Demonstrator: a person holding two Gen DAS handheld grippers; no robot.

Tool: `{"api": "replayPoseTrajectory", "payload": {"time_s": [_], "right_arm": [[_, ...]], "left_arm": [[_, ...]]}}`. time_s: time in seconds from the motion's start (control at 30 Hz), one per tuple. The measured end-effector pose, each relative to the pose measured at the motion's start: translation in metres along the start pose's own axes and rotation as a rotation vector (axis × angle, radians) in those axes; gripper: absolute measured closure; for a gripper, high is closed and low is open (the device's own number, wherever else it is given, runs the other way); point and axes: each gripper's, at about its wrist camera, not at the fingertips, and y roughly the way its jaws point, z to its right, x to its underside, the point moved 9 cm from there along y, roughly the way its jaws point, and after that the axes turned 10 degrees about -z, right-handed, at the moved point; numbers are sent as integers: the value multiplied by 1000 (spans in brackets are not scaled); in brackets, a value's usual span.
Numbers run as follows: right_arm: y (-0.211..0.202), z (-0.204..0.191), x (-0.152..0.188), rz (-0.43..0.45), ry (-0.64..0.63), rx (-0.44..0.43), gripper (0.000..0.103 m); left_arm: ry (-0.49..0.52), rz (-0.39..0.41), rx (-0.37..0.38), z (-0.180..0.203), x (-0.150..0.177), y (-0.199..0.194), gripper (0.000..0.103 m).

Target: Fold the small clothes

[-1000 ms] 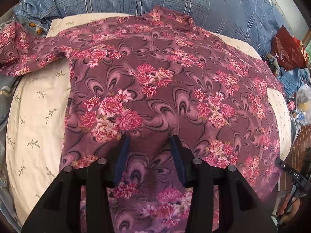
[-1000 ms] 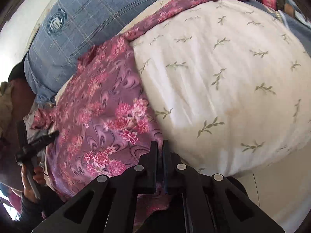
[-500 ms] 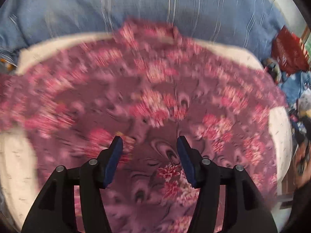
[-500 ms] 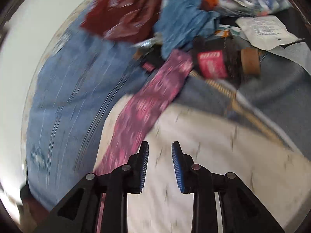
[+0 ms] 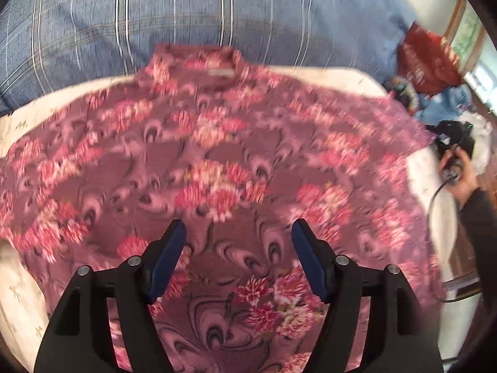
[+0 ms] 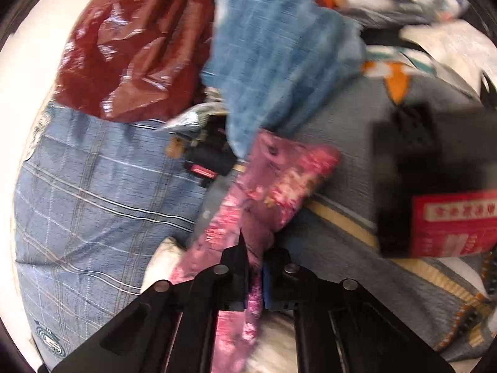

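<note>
1. step in hand, as i judge it: the first fold of the floral shirt (image 5: 236, 161), starting with a sleeve. the shirt lies spread flat on the cream pillow (image 5: 351, 76) on the bed, its collar toward the far edge where the blue plaid bedding (image 5: 192, 9) begins.
2. the right tongs (image 6: 255, 275) are pressed together on the sleeve (image 6: 273, 186), with pink fabric pinched between the pads and the cuff end reaching out past the pillow's right edge over grey striped bedding (image 6: 348, 217).
3. the left tongs (image 5: 238, 258) stand wide apart and hold nothing, hovering over the lower middle of the shirt near its hem.
4. the next move probably calls for carrying the pinched sleeve inward across the shirt's body and laying it flat. the left tongs could press the body down so that it does not drag. the fabric looks thin and likely to slip.
5. the left view alone shows the whole shirt body, the collar, and the person's right hand (image 5: 462, 174) at the pillow's right edge; the cuff is not visible there.
6. the right view alone shows the clamp on the sleeve and the clutter beyond: a dark red plastic bag (image 6: 130, 49), a blue cloth (image 6: 279, 49), and a black box with a red label (image 6: 450, 220). both views are motion-blurred.
</note>
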Motion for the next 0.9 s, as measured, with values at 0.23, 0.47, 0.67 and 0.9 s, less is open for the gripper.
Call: {"api": "replayPoseTrajectory", "payload": {"time_s": [0.23, 0.47, 0.67, 0.9], "right_arm": [[-24, -121, 59, -84, -310, -134, 98], [-21, -216, 190, -273, -495, -240, 98], [-6, -264, 323, -456, -654, -276, 98], [1, -295, 454, -614, -787, -312, 97]], "left_arm": [[-88, 148, 71, -36, -12, -22, 33], [-256, 76, 152, -76, -18, -12, 33], [-374, 32, 245, -99, -10, -9, 33], [-485, 70, 289, -127, -7, -26, 33]]}}
